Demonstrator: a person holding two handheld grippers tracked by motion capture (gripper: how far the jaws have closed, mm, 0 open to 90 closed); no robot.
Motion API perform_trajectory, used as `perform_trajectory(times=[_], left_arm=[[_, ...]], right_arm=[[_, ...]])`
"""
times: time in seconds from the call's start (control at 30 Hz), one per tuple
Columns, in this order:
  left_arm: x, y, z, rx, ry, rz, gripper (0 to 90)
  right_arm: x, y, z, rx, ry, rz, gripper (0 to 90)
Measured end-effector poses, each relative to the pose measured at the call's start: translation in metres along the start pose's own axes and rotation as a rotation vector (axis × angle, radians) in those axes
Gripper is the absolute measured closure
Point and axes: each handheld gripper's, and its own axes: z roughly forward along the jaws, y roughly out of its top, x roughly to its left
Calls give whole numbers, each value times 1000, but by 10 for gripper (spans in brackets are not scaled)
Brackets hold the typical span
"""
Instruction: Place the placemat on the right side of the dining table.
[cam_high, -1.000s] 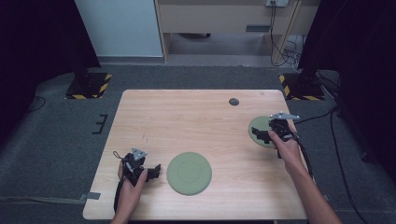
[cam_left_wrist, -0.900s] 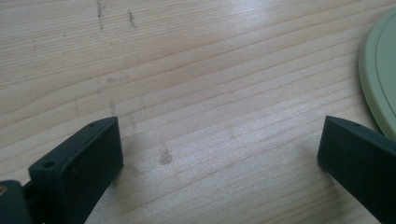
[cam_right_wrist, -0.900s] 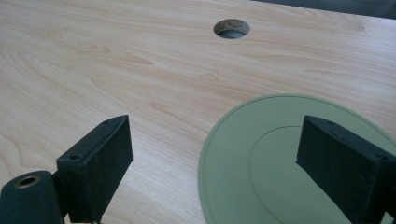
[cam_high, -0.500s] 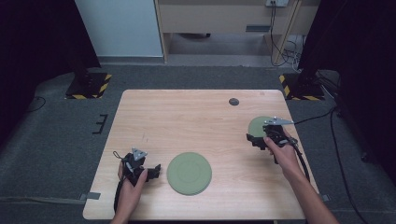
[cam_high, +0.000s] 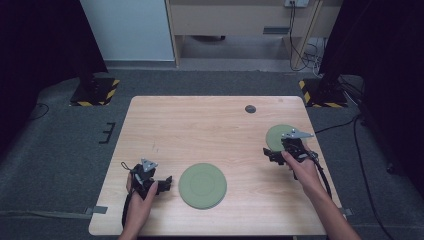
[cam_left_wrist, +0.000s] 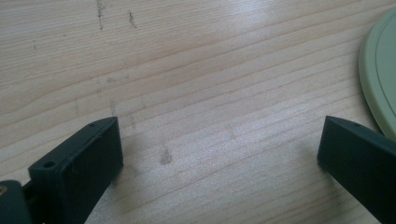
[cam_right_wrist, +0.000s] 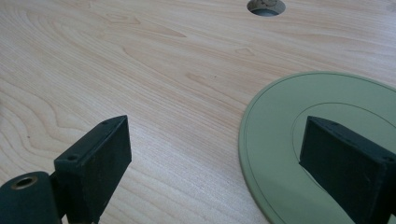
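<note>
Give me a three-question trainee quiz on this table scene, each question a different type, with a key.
1. True or false: the left hand-held gripper is shut on the near plate.
2. Multiple choice: the right hand-held gripper is at which edge of the far plate? A) its near edge B) its far edge C) nowhere near it
3. Fill in: the small round hole sits near the table's ____ edge.

Key: 1. False; its jaws stand wide open over bare wood beside the plate. 2. A; one open jaw is over the plate, the other over the wood. 3. Far.
</note>
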Motion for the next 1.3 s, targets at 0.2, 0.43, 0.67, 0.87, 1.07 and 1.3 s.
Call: perform_trajectory(times=[0.2, 0.43, 0.67, 0.87, 1.07, 1.3], left_arm=[[0, 0, 0, 0, 0, 0, 0], [0, 0, 0, 0, 0, 0, 0], [0, 0, 0, 0, 0, 0, 0], [0, 0, 0, 0, 0, 0, 0], [0, 0, 0, 0, 0, 0, 0], [0, 0, 0, 0, 0, 0, 0]], right_arm=[[7, -3, -4, 0, 6, -25, 94], [15, -8, -7, 16, 15, -40, 95], [23, -14, -10, 26, 29, -56, 95], [30, -18, -12, 45, 38, -75, 93], [37, -21, -13, 44, 51, -83, 93], [45, -29, -12, 67, 69, -95, 93]])
